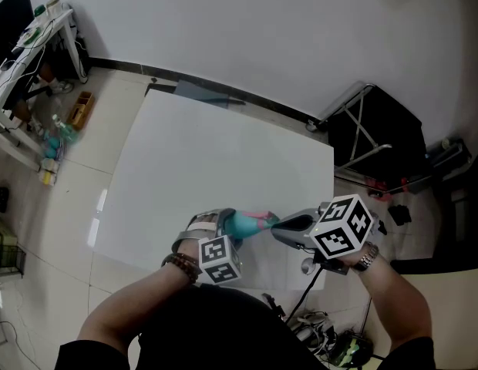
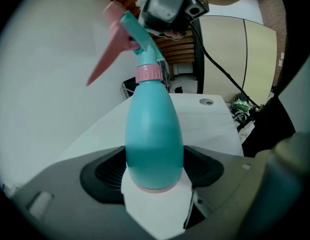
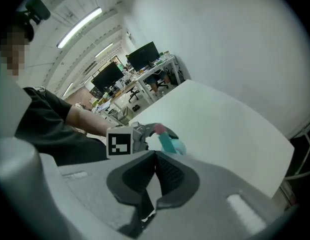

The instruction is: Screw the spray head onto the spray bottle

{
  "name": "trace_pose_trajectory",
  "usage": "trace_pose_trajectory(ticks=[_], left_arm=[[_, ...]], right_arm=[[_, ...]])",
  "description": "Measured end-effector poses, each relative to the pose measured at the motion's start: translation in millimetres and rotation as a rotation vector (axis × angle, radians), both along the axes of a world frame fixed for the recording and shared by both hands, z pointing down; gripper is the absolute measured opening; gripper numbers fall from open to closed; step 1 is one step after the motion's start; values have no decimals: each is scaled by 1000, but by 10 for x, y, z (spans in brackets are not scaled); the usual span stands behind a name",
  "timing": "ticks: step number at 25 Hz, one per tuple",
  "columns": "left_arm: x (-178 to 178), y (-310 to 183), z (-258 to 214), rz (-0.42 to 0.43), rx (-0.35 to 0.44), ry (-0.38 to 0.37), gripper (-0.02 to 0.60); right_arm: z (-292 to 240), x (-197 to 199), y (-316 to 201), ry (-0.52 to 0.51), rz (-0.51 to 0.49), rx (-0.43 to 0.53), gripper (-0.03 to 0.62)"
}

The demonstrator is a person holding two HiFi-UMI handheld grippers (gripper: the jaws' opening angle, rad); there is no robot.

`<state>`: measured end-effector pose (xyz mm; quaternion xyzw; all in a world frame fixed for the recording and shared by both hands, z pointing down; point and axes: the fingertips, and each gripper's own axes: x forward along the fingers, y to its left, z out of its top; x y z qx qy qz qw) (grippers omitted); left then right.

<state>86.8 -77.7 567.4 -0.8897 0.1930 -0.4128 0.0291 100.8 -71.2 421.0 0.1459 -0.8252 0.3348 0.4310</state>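
A teal spray bottle point(image 2: 154, 134) stands between the jaws of my left gripper point(image 2: 154, 170), which is shut on its lower body. A teal spray head with a pink trigger point(image 2: 107, 54) and pink collar point(image 2: 149, 73) sits on the bottle's neck. In the head view the bottle point(image 1: 243, 223) is held low over the table's near edge, with the left gripper point(image 1: 222, 223) at its left. My right gripper point(image 1: 284, 225) is shut and empty, its tip close to the spray head. From the right gripper point(image 3: 155, 156) the bottle point(image 3: 172, 145) shows just beyond the closed jaws.
The white table point(image 1: 223, 153) stretches away from me. A black folding stand point(image 1: 378, 133) is on the floor at the right and a cluttered shelf point(image 1: 31, 52) at the far left. A cable point(image 2: 220, 69) hangs from the right gripper. Desks with monitors point(image 3: 140, 59) stand behind.
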Motion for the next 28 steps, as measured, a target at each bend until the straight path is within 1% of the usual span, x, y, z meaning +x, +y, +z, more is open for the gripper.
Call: trace_pose_trajectory(ticks=[3,11,16,23,28], left_arm=[[38,50,7,31,13,9,382],[37,62,-1,20,-7,63,382],[3,10,86,-6,-33,99,383],[0,-47,215,-20,-47,134,383],[-40,-86,277,-46,-55,167,385]], right_arm=[[-36,-32,-73,-10,20,11,-8],[-103,26,-192,-20,67,66,-8],[-92,18,-180,-22,63,79,-6],[-10,25,-156,-1,48,84,-8],[69,-17,-115,27,15,120,-6]])
